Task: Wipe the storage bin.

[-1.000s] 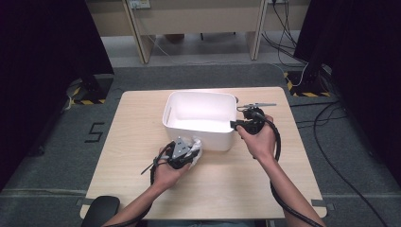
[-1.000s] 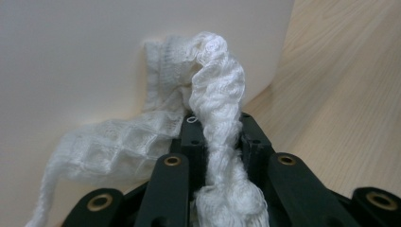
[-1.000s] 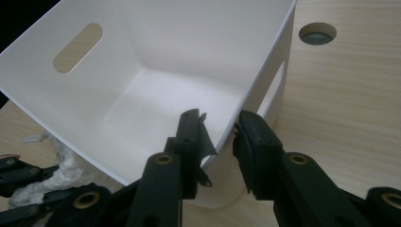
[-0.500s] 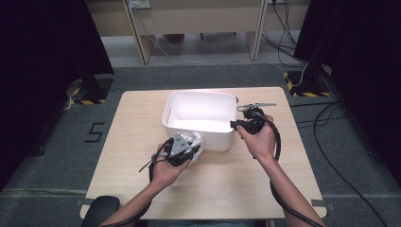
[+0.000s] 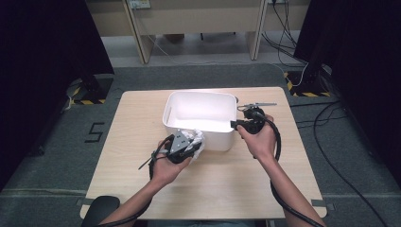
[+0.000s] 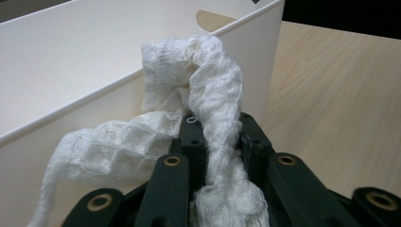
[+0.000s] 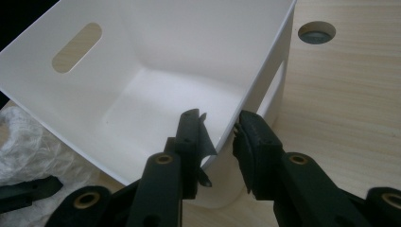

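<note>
My left claw (image 6: 208,156) clamps the white cloth (image 6: 208,94) at mid-frame beside the bin (image 5: 201,111); right claw (image 7: 220,135) grips its rim; drop-in remains.

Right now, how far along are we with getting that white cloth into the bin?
Done: the left gripper is shut on the white waffle-weave cloth, holding it at the white plastic bin's near rim. In hand: the right gripper straddles the bin's corner wall, seemingly steadying it. Left: carry the cloth over the rim and release; the bin's interior looks empty.

Left gripper (image 5: 193,143) with white cloth (image 5: 196,139) clamped now sits higher, closer against near wall of white bin (image 5: 222,141); cloth reaches rim.
</note>
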A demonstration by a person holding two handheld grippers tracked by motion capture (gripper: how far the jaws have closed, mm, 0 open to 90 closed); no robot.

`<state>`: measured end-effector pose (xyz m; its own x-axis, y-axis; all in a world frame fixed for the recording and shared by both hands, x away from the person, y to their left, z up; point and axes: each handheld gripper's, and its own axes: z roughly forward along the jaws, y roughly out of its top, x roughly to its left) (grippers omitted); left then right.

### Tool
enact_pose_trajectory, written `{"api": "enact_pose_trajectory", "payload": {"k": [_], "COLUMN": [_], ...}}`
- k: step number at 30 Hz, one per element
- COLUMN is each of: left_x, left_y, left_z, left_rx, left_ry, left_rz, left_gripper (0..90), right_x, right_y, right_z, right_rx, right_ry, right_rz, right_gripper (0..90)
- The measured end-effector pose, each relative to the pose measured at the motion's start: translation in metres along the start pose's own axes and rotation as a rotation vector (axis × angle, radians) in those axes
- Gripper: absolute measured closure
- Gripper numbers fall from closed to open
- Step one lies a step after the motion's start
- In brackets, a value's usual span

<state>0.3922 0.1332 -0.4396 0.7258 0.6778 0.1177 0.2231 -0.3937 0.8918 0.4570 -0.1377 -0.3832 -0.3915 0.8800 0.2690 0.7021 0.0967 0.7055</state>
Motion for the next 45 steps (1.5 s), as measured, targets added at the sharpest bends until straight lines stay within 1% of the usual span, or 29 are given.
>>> {"api": "enact_pose_trajectory", "payload": {"k": [8, 13, 20, 23, 29, 32, 36, 39, 45], "left_x": [-0.002, -0.006, -0.006, -0.007, -0.009, -0.01, -0.01, -0.011, -0.01], "left_y": [0.003, 0.006, 0.005, 0.002, -0.003, -0.005, -0.009, -0.011, -0.014], "left_z": [0.003, 0.006, 0.007, 0.008, 0.012, 0.013, 0.015, 0.017, 0.02], "left_rx": [0.004, 0.004, 0.009, 0.012, 0.021, 0.023, 0.027, 0.03, 0.034], "left_ry": [-0.002, -0.008, -0.009, -0.009, -0.011, -0.008, -0.008, -0.004, -0.006], "left_rz": [0.007, 0.016, 0.017, 0.022, 0.017, 0.027, 0.024, 0.037, 0.033], "left_gripper": [75.9, 75.9, 75.9, 75.9, 75.9, 75.9, 76.0, 75.9, 75.9], "right_x": [-0.001, -0.001, -0.001, -0.001, 0.001, 0.0, 0.001, 0.0, 0.0], "right_y": [0.0, 0.0, 0.0, 0.0, 0.0, 0.0, 0.0, 0.0, 0.0], "right_z": [0.0, 0.0, 0.0, 0.0, 0.0, 0.0, 0.0, 0.0, 0.001], "right_rx": [0.0, 0.0, -0.001, -0.002, -0.004, -0.004, -0.004, -0.005, -0.006], "right_ry": [0.0, 0.0, 0.001, 0.002, 0.0, 0.0, 0.0, 0.0, 0.001], "right_rz": [-0.004, -0.003, -0.004, -0.004, -0.001, 0.0, 0.0, 0.0, 0.002], "right_gripper": [71.1, 71.1, 71.1, 71.1, 71.1, 71.1, 71.1, 71.1, 71.0]}}
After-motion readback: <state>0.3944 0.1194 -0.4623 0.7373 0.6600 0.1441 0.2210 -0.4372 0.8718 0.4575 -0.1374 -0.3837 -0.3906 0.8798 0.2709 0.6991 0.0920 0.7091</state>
